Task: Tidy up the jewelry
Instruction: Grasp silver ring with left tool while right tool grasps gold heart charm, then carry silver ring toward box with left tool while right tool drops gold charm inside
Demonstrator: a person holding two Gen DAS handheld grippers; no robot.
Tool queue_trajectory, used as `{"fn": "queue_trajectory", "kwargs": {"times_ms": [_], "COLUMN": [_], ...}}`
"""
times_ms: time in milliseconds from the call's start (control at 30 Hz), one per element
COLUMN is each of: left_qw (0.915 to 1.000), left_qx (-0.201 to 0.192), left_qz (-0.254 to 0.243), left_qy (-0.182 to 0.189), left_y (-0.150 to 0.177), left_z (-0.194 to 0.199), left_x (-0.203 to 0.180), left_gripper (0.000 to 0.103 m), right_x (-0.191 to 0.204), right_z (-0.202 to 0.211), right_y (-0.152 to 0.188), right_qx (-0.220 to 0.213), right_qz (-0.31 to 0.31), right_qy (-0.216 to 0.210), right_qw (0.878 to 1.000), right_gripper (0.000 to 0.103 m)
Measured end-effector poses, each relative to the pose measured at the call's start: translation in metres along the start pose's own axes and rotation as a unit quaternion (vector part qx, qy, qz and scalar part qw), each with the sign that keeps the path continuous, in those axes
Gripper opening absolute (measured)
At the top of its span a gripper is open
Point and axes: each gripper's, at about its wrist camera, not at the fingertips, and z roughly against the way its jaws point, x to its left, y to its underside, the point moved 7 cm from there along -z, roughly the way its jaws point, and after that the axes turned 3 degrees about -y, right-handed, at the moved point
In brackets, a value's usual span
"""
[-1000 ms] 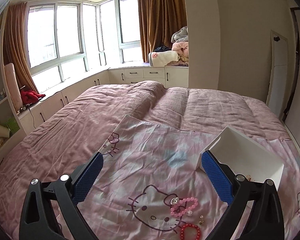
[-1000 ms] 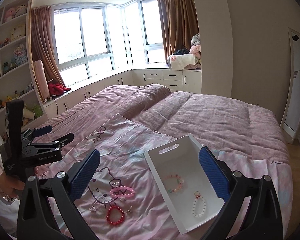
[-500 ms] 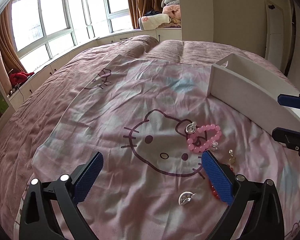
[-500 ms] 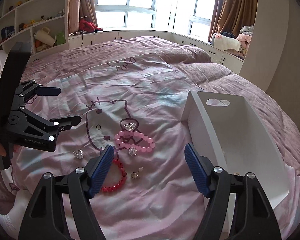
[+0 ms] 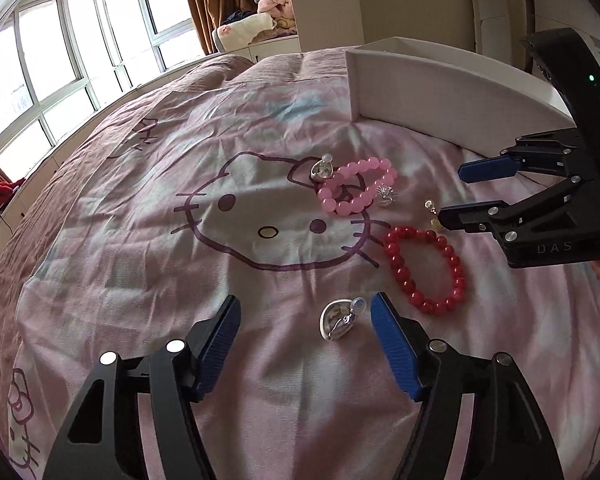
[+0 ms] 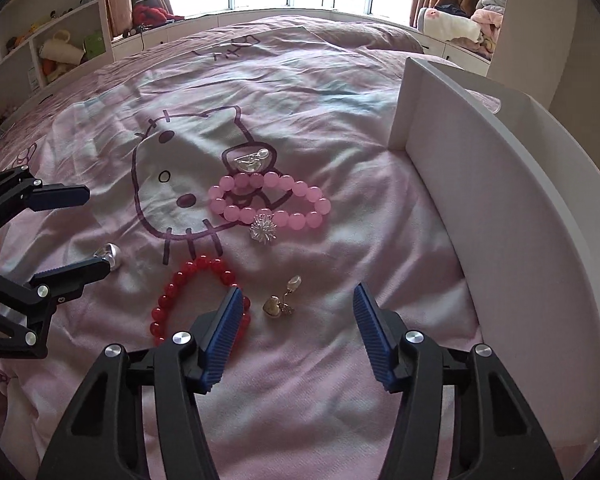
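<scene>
Jewelry lies on a pink Hello Kitty cloth on the bed. My left gripper [image 5: 304, 316] is open, low over the cloth, with a silver heart charm [image 5: 337, 320] between its fingers. My right gripper [image 6: 296, 304] is open around a gold heart earring [image 6: 278, 304]; it also shows in the left wrist view [image 5: 452, 192]. A red bead bracelet [image 6: 198, 296] [image 5: 424, 266] lies by the right gripper's left finger. A pink bead bracelet [image 6: 270, 200] [image 5: 354, 192], a clear sparkly charm [image 6: 263, 230] and a second silver charm [image 6: 252, 160] lie farther off. A white tray [image 6: 500, 184] [image 5: 440, 88] stands to the right.
The left gripper shows in the right wrist view [image 6: 76, 232] at the left. Shelves with toys [image 6: 56, 48] stand at the far left, windows behind the bed, and a pile of bedding [image 5: 260, 20] on the window seat.
Both grippers have dropped closer to the cloth and narrowed their jaws. The left now frames the silver charm, the right frames the gold earring.
</scene>
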Motion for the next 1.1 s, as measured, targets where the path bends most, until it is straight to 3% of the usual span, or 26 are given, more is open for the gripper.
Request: {"fn": "queue_trajectory", "kwargs": {"times_ms": [100, 267, 400, 500, 767, 1100], "left_qw": [1.0000, 0.9995, 0.9993, 0.9992, 0.9990, 0.9983], "left_qx": [0.006, 0.011, 0.007, 0.008, 0.005, -0.011], "left_qz": [0.000, 0.013, 0.004, 0.002, 0.011, 0.049], "left_qy": [0.001, 0.028, 0.036, 0.039, 0.044, 0.030], "left_y": [0.007, 0.010, 0.010, 0.009, -0.002, -0.052], "left_z": [-0.006, -0.011, -0.011, -0.012, -0.010, -0.012], "left_x": [0.001, 0.002, 0.001, 0.002, 0.005, 0.009], "left_gripper": [0.070, 0.049, 0.033, 0.023, 0.022, 0.022], "right_x": [-0.003, -0.011, 0.001, 0.007, 0.001, -0.025], "right_z": [-0.016, -0.029, -0.029, -0.028, -0.018, 0.021], "right_y": [0.003, 0.007, 0.006, 0.006, 0.004, -0.034], "right_qx": [0.030, 0.047, 0.052, 0.056, 0.054, 0.003], "right_qz": [-0.010, -0.049, -0.015, -0.006, -0.018, -0.034], "right_qy": [0.007, -0.003, -0.029, -0.039, -0.050, -0.033], "right_qw": [0.999, 0.998, 0.998, 0.998, 0.997, 0.999], "right_gripper": [0.054, 0.050, 0.020, 0.020, 0.020, 0.020]}}
